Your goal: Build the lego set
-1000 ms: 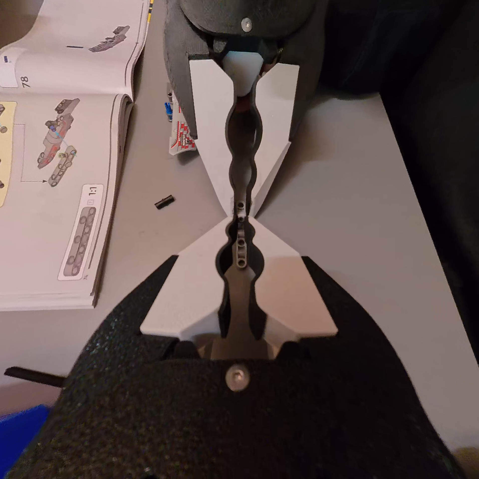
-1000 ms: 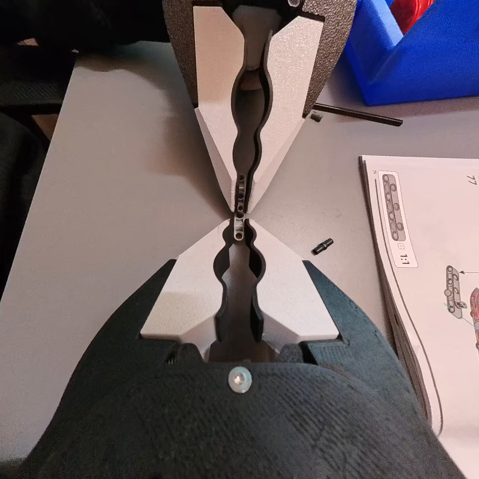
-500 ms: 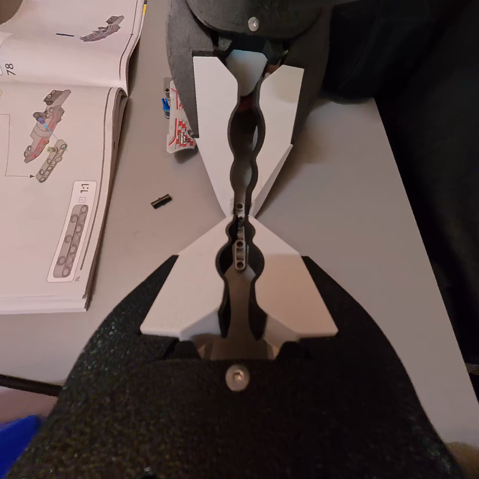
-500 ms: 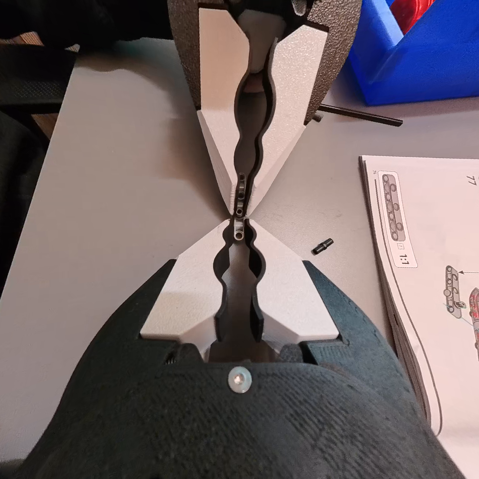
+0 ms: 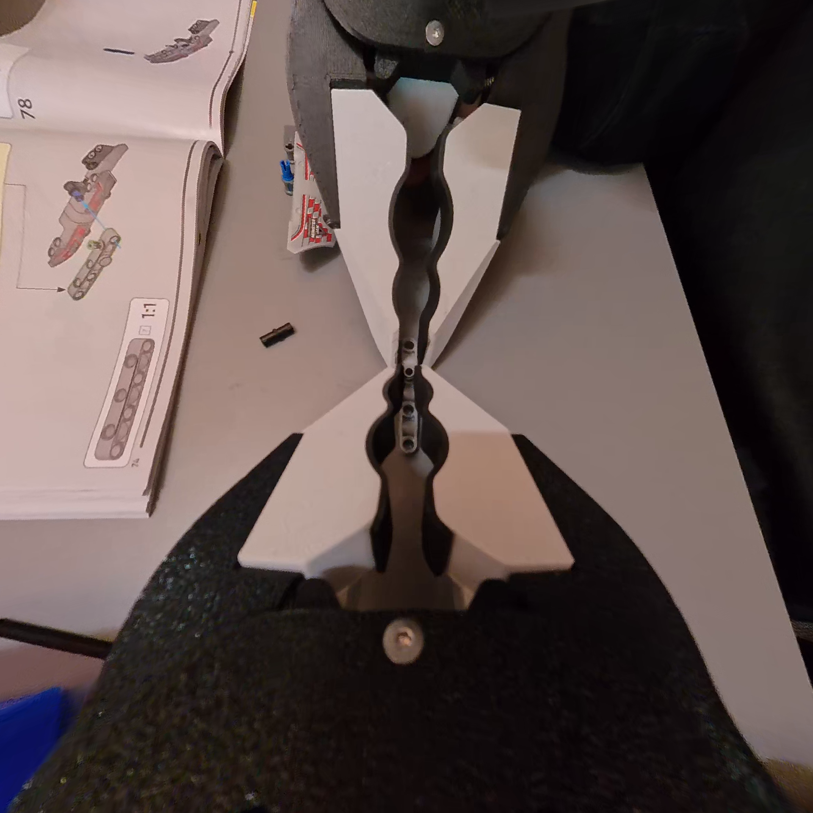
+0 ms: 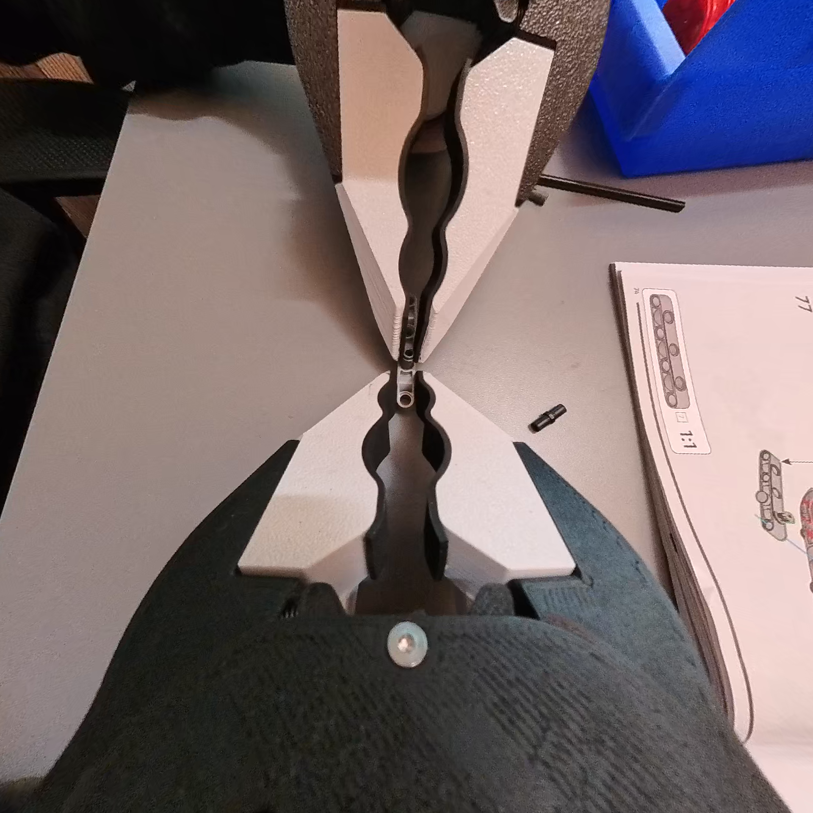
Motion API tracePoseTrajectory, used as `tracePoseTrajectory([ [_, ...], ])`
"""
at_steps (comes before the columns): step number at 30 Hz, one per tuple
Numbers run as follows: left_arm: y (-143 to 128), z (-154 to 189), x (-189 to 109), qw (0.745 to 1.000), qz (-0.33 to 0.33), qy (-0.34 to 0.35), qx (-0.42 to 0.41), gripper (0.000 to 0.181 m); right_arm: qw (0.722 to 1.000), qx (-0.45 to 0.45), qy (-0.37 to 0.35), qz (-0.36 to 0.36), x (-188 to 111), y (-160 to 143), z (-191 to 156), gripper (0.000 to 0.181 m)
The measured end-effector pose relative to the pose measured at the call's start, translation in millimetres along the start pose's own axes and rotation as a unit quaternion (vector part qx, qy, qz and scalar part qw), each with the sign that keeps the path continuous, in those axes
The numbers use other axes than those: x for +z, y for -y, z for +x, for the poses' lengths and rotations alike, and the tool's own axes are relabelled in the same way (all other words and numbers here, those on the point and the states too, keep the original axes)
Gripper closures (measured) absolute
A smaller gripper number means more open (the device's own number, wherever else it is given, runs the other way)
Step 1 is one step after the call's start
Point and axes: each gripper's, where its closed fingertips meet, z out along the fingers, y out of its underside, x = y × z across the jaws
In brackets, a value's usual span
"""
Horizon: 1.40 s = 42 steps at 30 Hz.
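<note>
A thin grey beam with holes runs between both grippers, held edge-on above the grey table. My left gripper is shut on its near end. My right gripper is shut on the other end of the grey beam. The two grippers meet tip to tip; each shows opposite the other at the top of the other's view. A small black pin lies loose on the table, also in the right wrist view.
An open instruction booklet lies beside the grippers, also in the right wrist view. A part-built white and red model piece lies behind the right gripper. A blue bin and a black rod lie behind the left gripper. The grippers are tip to tip, or close to it. Left tips and right tips are each some 6 cm from the small black pin. It is also in sight in the right wrist view.
Both grippers stay shut on the beam, tip to tip. The left wrist view has shifted slightly over the table and back; the right gripper has edged a little closer.
</note>
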Motion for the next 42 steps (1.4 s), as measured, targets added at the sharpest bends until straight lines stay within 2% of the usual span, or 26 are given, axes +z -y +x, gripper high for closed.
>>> tracePoseTrajectory([
  [15, -1, 2, 1, 1.000, -0.006, 0.008, 0.014, 0.180, 1.000, -0.002, -0.002, 0.000, 0, 0, 0, 0.174],
  [21, 11, 3, -9, 0.998, 0.043, 0.036, 0.043, 0.181, 1.000, -0.002, -0.003, 0.000, 0, 0, 0, 0.174],
  [27, 4, 3, 0, 0.999, 0.008, 0.026, 0.047, 0.181, 1.000, -0.004, -0.004, 0.000, 0, 0, 0, 0.175],
  [36, 0, 2, 1, 0.999, -0.011, 0.026, 0.033, 0.181, 1.000, -0.003, -0.005, 0.000, 0, 0, 0, 0.175],
  [40, 1, 2, -2, 0.999, 0.005, 0.028, 0.038, 0.181, 1.000, -0.004, -0.006, 0.000, 0, 0, 0, 0.175],
  [42, 14, 0, -14, 0.997, 0.062, 0.037, 0.032, 0.181, 1.000, -0.005, -0.006, 0.000, 0, 0, 0, 0.175],
])
